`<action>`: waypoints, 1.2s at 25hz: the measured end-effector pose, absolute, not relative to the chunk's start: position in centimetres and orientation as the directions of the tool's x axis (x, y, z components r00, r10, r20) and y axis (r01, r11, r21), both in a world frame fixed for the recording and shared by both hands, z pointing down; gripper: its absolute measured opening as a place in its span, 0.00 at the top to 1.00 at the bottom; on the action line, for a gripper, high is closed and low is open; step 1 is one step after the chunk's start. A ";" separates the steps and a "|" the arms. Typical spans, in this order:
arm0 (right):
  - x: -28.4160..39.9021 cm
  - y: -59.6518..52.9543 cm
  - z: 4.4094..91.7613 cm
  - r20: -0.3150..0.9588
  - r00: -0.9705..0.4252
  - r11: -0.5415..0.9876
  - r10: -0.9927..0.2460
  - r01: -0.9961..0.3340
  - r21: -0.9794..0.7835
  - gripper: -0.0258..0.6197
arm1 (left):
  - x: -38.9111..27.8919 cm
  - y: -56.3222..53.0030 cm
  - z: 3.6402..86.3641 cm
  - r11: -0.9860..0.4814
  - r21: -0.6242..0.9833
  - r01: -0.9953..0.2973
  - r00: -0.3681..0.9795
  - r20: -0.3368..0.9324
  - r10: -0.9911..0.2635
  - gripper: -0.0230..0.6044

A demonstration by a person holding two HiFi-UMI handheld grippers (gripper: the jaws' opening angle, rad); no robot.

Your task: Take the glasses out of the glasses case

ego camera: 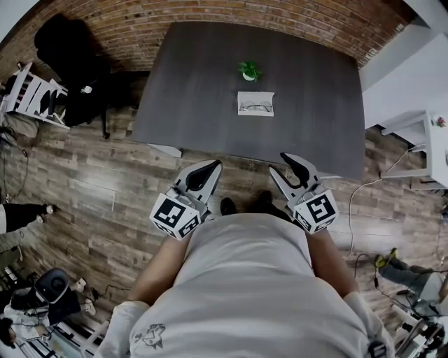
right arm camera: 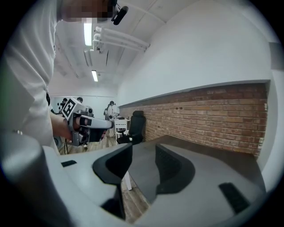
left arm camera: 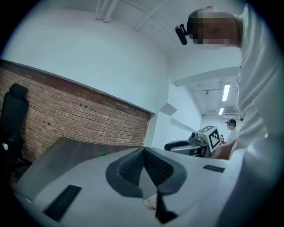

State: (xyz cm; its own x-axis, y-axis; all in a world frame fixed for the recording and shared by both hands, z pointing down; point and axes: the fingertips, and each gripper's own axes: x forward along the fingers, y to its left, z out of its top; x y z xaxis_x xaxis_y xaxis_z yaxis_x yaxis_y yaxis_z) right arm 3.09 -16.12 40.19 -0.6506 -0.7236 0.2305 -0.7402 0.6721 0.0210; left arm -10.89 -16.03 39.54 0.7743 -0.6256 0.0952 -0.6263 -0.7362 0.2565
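A white glasses case (ego camera: 255,103) lies open in the middle of the dark table (ego camera: 196,84), with the glasses (ego camera: 255,108) inside it. In the head view both grippers hover over the floor by the table's near edge, well short of the case. My left gripper (ego camera: 214,166) (left arm camera: 143,151) is shut, its pads meeting with nothing between them. A gap shows between the pads of my right gripper (ego camera: 278,162) (right arm camera: 144,153), which is open and empty. Each gripper view shows the other gripper: the right one (left arm camera: 195,144) and the left one (right arm camera: 84,126). The case is not visible in the gripper views.
A small green plant (ego camera: 248,70) stands just behind the case. A black office chair (ego camera: 66,49) and a white rack (ego camera: 31,94) are left of the table, white shelving (ego camera: 427,140) to its right. A brick wall (ego camera: 210,14) runs behind.
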 end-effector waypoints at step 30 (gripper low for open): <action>4.2 -35.7 50.8 0.497 -0.734 0.839 -0.463 -0.544 -0.023 0.72 | -8.9 -29.7 45.5 -0.629 0.342 -0.699 0.712 0.244 -0.658 0.95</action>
State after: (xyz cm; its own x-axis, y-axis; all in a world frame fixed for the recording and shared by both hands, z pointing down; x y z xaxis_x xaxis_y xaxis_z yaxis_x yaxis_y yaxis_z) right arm 4.16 -35.69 50.83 -0.7343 -0.4626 0.4967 -0.5441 0.8387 -0.0232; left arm -8.90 -29.68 45.53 0.7120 -0.6583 0.2444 -0.6986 -0.6286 0.3418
